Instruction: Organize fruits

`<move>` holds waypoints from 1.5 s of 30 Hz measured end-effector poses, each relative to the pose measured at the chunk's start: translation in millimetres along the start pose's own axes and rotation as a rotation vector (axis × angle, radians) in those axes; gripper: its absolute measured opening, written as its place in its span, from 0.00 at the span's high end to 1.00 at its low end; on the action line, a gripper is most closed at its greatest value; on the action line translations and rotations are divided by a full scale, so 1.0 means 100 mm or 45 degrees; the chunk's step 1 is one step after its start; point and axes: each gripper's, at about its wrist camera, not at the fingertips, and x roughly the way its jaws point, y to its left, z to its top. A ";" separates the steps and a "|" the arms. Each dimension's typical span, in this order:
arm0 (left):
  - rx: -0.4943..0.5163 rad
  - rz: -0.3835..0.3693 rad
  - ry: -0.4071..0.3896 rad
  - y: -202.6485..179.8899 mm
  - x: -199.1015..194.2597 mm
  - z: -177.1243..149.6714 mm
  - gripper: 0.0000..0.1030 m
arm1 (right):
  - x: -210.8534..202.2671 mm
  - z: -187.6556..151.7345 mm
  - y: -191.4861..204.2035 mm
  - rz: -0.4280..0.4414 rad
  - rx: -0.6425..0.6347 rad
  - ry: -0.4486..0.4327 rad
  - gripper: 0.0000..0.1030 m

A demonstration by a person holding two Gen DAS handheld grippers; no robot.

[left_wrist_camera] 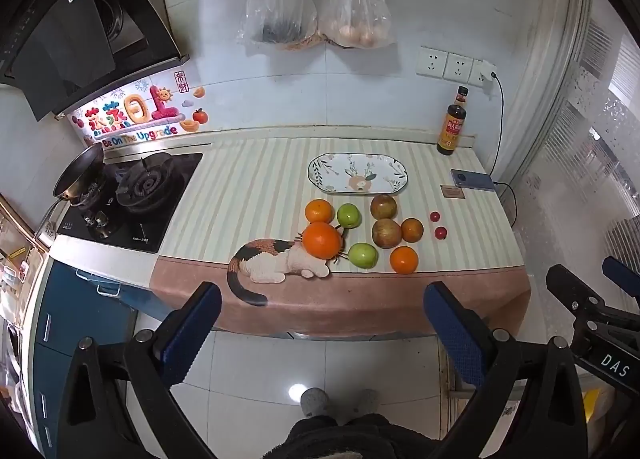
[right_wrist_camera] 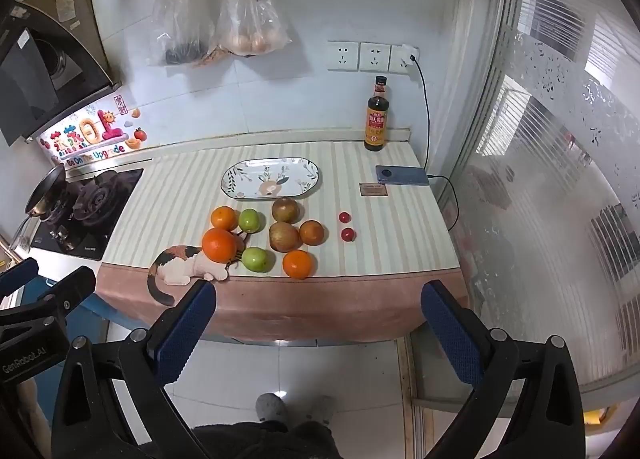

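Observation:
Fruit lies loose on a striped cloth: a large orange [left_wrist_camera: 322, 240] [right_wrist_camera: 219, 245], a smaller orange [left_wrist_camera: 319, 211] [right_wrist_camera: 224, 218], a front orange [left_wrist_camera: 404, 259] [right_wrist_camera: 297, 264], a darker orange [left_wrist_camera: 412, 230] [right_wrist_camera: 311, 232], two green apples [left_wrist_camera: 349, 215] [left_wrist_camera: 363, 255], two brownish fruits [left_wrist_camera: 383, 206] [left_wrist_camera: 386, 233] and two cherry tomatoes [left_wrist_camera: 435, 216] [left_wrist_camera: 440, 233]. An empty oval floral plate [left_wrist_camera: 357, 172] [right_wrist_camera: 271, 178] sits behind them. My left gripper [left_wrist_camera: 322, 315] and right gripper [right_wrist_camera: 318, 313] are both open and empty, held off the counter's front edge.
A gas hob [left_wrist_camera: 132, 199] with a pan [left_wrist_camera: 78, 171] is at the left. A sauce bottle [right_wrist_camera: 376, 115], a phone [right_wrist_camera: 402, 175] on a charging cable and a small card [right_wrist_camera: 373, 190] stand at the back right. Bags [right_wrist_camera: 216, 19] and scissors hang on the wall.

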 end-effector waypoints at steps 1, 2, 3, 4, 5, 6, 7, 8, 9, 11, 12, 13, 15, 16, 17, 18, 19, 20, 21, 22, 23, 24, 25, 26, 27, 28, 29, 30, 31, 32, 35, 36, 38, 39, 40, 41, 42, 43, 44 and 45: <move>0.001 0.001 0.000 0.00 0.00 0.00 0.00 | 0.00 0.00 0.00 0.001 0.000 0.001 0.00; 0.001 0.002 0.000 0.00 0.01 0.00 0.00 | 0.00 0.00 0.00 0.001 0.000 0.002 0.00; 0.000 0.002 0.000 0.00 0.01 0.01 0.00 | 0.01 0.01 0.00 0.003 0.001 0.004 0.00; 0.001 0.003 0.000 -0.01 0.01 0.01 0.00 | 0.01 0.01 0.00 0.004 0.000 0.006 0.00; 0.002 0.005 -0.001 -0.01 0.01 0.01 0.00 | 0.02 0.01 0.01 0.003 -0.001 0.009 0.00; 0.003 0.005 -0.001 -0.01 0.02 0.02 0.00 | 0.01 0.02 0.01 0.002 0.002 0.004 0.00; 0.002 0.005 -0.001 -0.02 0.03 0.02 0.00 | 0.02 0.02 0.01 0.004 0.001 0.005 0.00; 0.002 0.006 0.000 -0.02 0.04 0.03 0.00 | 0.02 0.02 0.02 0.005 0.000 0.008 0.00; 0.002 0.006 0.001 -0.02 0.05 0.03 0.00 | 0.02 0.05 0.03 0.004 -0.002 0.009 0.00; -0.001 0.001 -0.011 -0.01 0.02 0.05 0.00 | 0.03 0.05 0.02 0.005 -0.002 0.011 0.00; 0.000 0.002 -0.010 -0.02 0.03 0.06 0.00 | 0.03 0.05 0.02 0.006 -0.001 0.012 0.00; 0.002 0.003 -0.011 -0.02 0.04 0.07 0.00 | 0.03 0.05 0.02 0.006 0.001 0.013 0.00; 0.005 0.005 -0.011 -0.02 0.06 0.09 0.00 | 0.03 0.06 0.01 0.007 0.003 0.014 0.00; 0.002 0.003 -0.013 0.00 0.03 0.07 0.00 | 0.03 0.02 0.01 0.003 0.000 0.009 0.00; 0.002 0.002 -0.014 0.00 0.03 0.08 0.00 | 0.03 0.03 0.02 0.002 -0.001 0.008 0.00; 0.003 0.001 -0.014 0.00 0.03 0.10 0.00 | 0.04 0.06 0.01 0.003 0.000 0.008 0.00; 0.004 0.002 -0.013 0.01 0.04 0.11 0.00 | 0.04 0.06 0.01 0.004 0.000 0.007 0.00; 0.003 0.003 -0.015 0.00 0.03 0.10 0.00 | 0.04 0.06 0.01 0.004 0.000 0.007 0.00; 0.003 0.004 -0.015 0.00 0.02 0.09 0.00 | 0.03 0.08 0.02 0.004 0.000 0.006 0.00; 0.004 0.005 -0.016 0.00 0.02 0.09 0.00 | 0.03 0.09 0.03 0.003 -0.001 0.005 0.00; 0.002 0.006 -0.016 0.01 0.03 0.10 0.00 | 0.04 0.07 0.02 0.003 0.000 0.003 0.00; 0.006 0.008 -0.019 0.00 0.03 0.08 0.00 | 0.02 0.08 0.00 0.005 0.006 0.000 0.00; 0.004 0.008 -0.019 0.00 0.03 0.09 0.00 | 0.03 0.08 -0.01 0.008 0.009 -0.003 0.00; 0.005 0.008 -0.019 0.00 0.00 0.12 0.00 | 0.03 0.08 -0.01 0.008 0.009 -0.003 0.00; 0.006 0.007 -0.023 0.00 -0.02 0.13 0.00 | 0.03 0.08 -0.01 0.008 0.010 -0.003 0.00; 0.006 0.007 -0.025 0.00 -0.02 0.14 0.00 | 0.03 0.08 -0.01 0.008 0.009 -0.002 0.00; 0.006 0.008 -0.025 0.01 -0.03 0.14 0.00 | 0.03 0.08 -0.01 0.008 0.010 -0.001 0.00; 0.006 0.008 -0.025 0.01 -0.03 0.14 0.00 | 0.03 0.07 -0.01 0.009 0.011 -0.002 0.00; 0.004 0.007 -0.027 0.01 -0.04 0.14 0.00 | 0.03 0.07 -0.01 0.009 0.011 -0.002 0.00; 0.005 0.007 -0.027 0.01 -0.04 0.14 0.00 | 0.03 0.07 -0.01 0.010 0.011 -0.002 0.00; 0.007 0.006 -0.026 0.01 -0.04 0.14 0.00 | 0.03 0.07 -0.01 0.010 0.012 -0.002 0.00; 0.006 0.007 -0.027 0.01 -0.04 0.14 0.00 | 0.02 0.07 -0.01 0.011 0.013 -0.002 0.00; 0.007 0.008 -0.027 0.01 -0.04 0.15 0.00 | 0.02 0.07 -0.02 0.012 0.011 -0.003 0.00; 0.004 0.008 -0.028 0.00 -0.04 0.14 0.00 | 0.02 0.07 -0.01 0.012 0.010 -0.004 0.00; 0.003 0.007 -0.027 0.01 -0.04 0.15 0.00 | 0.02 0.07 -0.01 0.010 0.009 -0.003 0.00; 0.005 0.006 -0.027 0.00 -0.04 0.14 0.00 | 0.02 0.07 -0.01 0.012 0.011 -0.003 0.00; 0.004 0.007 -0.029 0.00 -0.05 0.15 0.00 | 0.02 0.07 -0.01 0.011 0.011 -0.004 0.00; 0.005 0.009 -0.031 0.00 -0.05 0.15 0.00 | 0.02 0.07 -0.01 0.009 0.011 -0.003 0.00; 0.007 0.010 -0.033 0.00 -0.06 0.16 0.00 | 0.02 0.07 -0.01 0.011 0.010 -0.002 0.00; 0.008 0.011 -0.034 0.00 -0.07 0.17 0.00 | 0.02 0.07 -0.02 0.012 0.012 -0.003 0.00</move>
